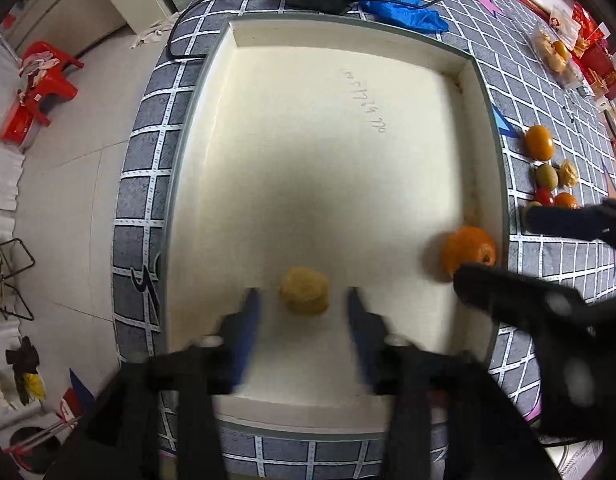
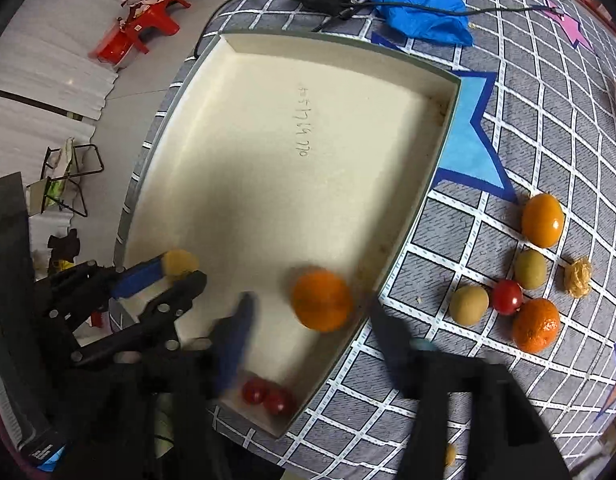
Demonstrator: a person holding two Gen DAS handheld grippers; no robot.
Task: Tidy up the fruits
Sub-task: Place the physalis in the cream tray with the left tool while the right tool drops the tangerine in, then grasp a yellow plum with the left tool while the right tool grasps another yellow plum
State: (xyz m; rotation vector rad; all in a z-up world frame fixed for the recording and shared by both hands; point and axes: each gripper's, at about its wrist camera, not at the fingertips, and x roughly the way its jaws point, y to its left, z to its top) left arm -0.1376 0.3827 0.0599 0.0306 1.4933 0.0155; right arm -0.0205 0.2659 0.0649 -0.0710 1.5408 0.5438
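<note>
So there's some handwriting [image 1: 363,101] scrawled on the floor of the cream tray [image 1: 212,128], looks like digits, but honestly I can't read it from either camera. The left gripper [image 1: 304,300] has its blue-tipped jaws spread wide, and a small tan, rough-skinned fruit [image 1: 304,290] sits on the tray floor right between the fingertips with a gap showing on both sides, so nothing is pinched. The right gripper [image 2: 310,314] is spread wide too, with one jaw over the tray and the other out over the checked cloth [image 2: 508,100], straddling the tray wall. An orange [image 2: 322,300] lies in the tray just ahead of and between those jaws, close against the wall, not gripped. Two cherry tomatoes [image 2: 268,396] sit in the near corner of the tray, down by the inner jaw. Off to the outer side of the right jaws, loose fruit is clustered on the cloth: a bigger orange fruit [image 2: 543,220], two greenish ones [image 2: 530,269], a red tomato [image 2: 507,297] and another mandarin [image 2: 536,325].
</note>
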